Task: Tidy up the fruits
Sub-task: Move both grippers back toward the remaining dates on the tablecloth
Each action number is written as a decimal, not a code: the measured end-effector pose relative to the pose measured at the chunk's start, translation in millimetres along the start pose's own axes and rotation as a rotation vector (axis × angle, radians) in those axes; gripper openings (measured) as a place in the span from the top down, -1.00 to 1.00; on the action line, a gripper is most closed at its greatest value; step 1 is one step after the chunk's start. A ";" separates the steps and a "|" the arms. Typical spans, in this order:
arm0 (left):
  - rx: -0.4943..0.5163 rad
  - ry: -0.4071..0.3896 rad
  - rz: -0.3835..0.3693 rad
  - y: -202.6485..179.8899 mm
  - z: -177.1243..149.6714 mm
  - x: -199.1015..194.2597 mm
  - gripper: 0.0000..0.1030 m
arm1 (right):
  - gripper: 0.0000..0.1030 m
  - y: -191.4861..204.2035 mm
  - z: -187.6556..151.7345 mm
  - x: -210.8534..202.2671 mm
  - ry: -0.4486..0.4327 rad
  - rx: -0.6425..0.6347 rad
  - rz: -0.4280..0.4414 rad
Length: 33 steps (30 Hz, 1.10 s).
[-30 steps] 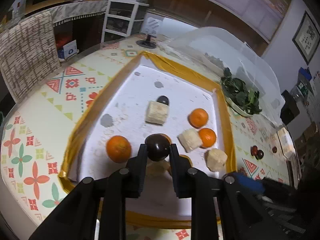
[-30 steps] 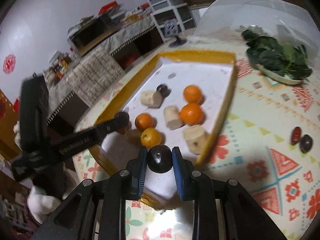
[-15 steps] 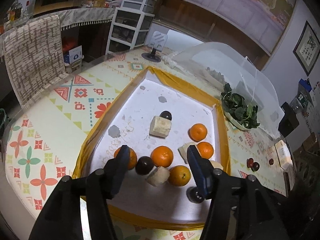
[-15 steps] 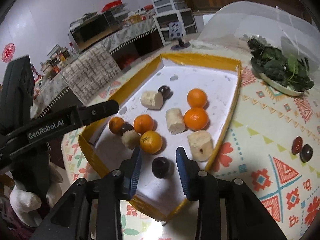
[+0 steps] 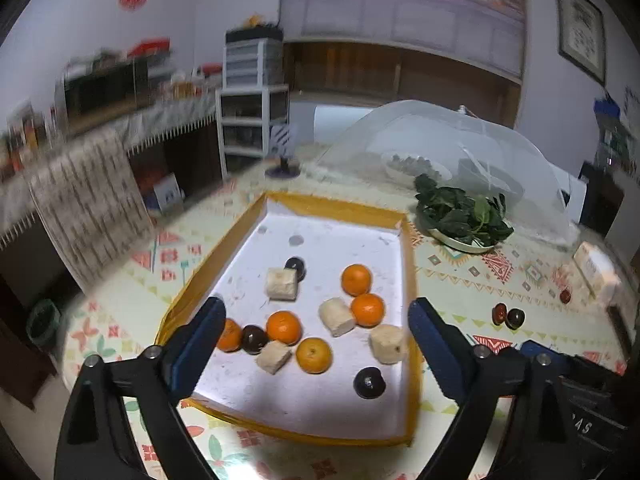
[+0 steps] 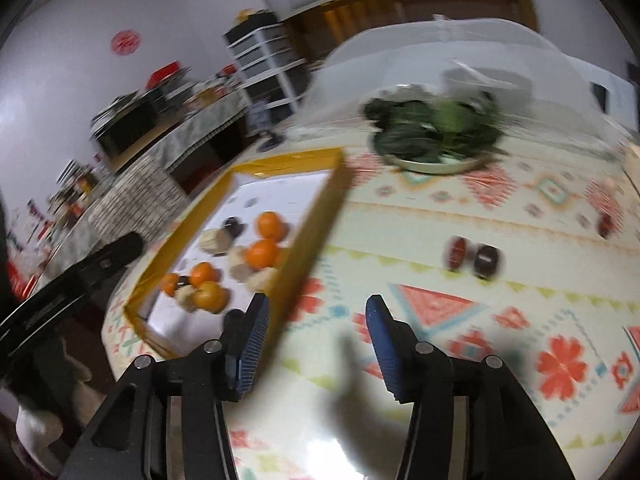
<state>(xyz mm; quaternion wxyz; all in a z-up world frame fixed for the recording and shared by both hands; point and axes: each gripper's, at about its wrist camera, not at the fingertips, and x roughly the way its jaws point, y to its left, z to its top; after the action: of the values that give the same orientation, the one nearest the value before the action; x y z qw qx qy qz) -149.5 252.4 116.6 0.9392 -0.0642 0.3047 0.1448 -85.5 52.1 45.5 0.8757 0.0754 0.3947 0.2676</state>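
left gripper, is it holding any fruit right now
No, the left gripper is wide open above the tray, nothing between its fingers.

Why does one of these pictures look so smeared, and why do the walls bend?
Right wrist view: motion blur smears the tray, the greens and the dark fruits, with glare on the tablecloth. Left wrist view: oranges are sharp, only the left edge blurs. Both fisheye lenses bend straight lines.
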 end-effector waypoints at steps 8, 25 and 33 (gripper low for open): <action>0.091 0.031 -0.020 -56.4 -13.8 -6.1 -0.84 | -0.16 -35.3 -16.6 -27.8 -0.044 0.050 -0.100; 0.172 0.054 -0.038 -96.6 -29.2 -11.6 -0.84 | -0.26 -55.0 -29.6 -47.9 -0.074 0.047 -0.147; 0.198 0.065 -0.057 -101.7 -31.9 -6.7 -0.84 | -0.26 -54.8 -29.8 -45.5 -0.062 0.047 -0.150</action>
<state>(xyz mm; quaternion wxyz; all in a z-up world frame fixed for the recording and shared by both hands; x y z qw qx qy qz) -140.7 147.6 98.1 0.9342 0.0157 0.3460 0.0851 -109.7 -20.6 36.1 0.9032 0.0743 0.3780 0.1895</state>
